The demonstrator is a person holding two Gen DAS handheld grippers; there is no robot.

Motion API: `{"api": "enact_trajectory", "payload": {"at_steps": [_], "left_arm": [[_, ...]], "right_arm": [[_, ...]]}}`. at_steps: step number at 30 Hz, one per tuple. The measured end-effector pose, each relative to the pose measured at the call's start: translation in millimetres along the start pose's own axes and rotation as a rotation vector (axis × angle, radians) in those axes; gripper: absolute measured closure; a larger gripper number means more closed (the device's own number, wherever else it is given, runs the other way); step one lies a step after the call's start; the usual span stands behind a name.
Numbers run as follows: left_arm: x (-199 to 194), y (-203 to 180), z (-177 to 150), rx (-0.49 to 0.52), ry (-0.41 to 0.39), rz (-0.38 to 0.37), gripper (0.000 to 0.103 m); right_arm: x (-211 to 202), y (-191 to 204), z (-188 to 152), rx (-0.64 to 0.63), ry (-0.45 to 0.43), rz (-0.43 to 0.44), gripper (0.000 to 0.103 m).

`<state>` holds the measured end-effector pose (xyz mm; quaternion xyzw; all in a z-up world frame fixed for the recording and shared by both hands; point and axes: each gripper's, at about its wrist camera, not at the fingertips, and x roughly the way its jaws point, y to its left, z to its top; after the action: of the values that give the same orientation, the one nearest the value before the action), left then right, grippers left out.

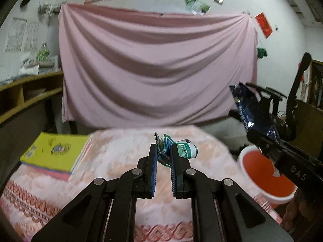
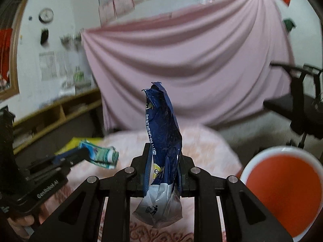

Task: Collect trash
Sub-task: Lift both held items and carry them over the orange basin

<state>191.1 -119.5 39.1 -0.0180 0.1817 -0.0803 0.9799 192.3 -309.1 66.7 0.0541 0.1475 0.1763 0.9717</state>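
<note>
Both jaws were clamped: left gripper (image 1: pixel 163 157) on a crumpled green carton (image 1: pixel 177 149), right gripper (image 2: pixel 164 161) on a blue snack wrapper (image 2: pixel 161 131). I'd have dropped each over the orange bin (image 2: pixel 282 191) (just beside the tabletop (image 1: pixel 121 157)), wrapper first.

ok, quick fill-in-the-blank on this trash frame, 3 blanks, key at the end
1. The right gripper is shut on a dark ____ wrapper.
2. The left gripper is shut on a crumpled green-and-white ____.
3. The white-rimmed bin is ____ inside.

Missing words: blue; packet; orange
</note>
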Motion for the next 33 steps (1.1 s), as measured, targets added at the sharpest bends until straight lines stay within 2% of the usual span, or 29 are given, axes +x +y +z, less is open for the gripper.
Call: {"api": "enact_trajectory", "payload": {"at_steps": [6, 10, 13, 20, 29, 33], "left_arm": [[-22.0, -31.6, 21.3, 0.056, -0.165, -0.047, 0.094], [-34.8, -54.7, 30.6, 0.104, -0.258, -0.087, 0.094], [-40.8, -69.8, 35.3, 0.133, -0.297, -0.116, 0.094], [-37.2, -106.8, 40.1, 0.192, -0.303, -0.187, 0.094], [-14.2, -150.0, 38.1, 0.24, -0.258, -0.248, 0.094], [1.0, -166.4, 37.8, 0.252, -0.206, -0.27, 0.094]], "right_arm": [[-39.7, -4.1, 12.9, -0.05, -0.217, -0.085, 0.084], [-54.6, -7.9, 17.7, -0.065, -0.304, -0.144, 0.084], [-66.0, -16.0, 19.9, -0.069, -0.35, -0.189, 0.084], [-77.4, -39.9, 21.1, -0.046, -0.366, -0.283, 0.083], [-83.0, -80.1, 13.5, 0.03, -0.316, -0.361, 0.083], [-78.6, -94.5, 8.3, 0.063, -0.264, -0.381, 0.083]]}}
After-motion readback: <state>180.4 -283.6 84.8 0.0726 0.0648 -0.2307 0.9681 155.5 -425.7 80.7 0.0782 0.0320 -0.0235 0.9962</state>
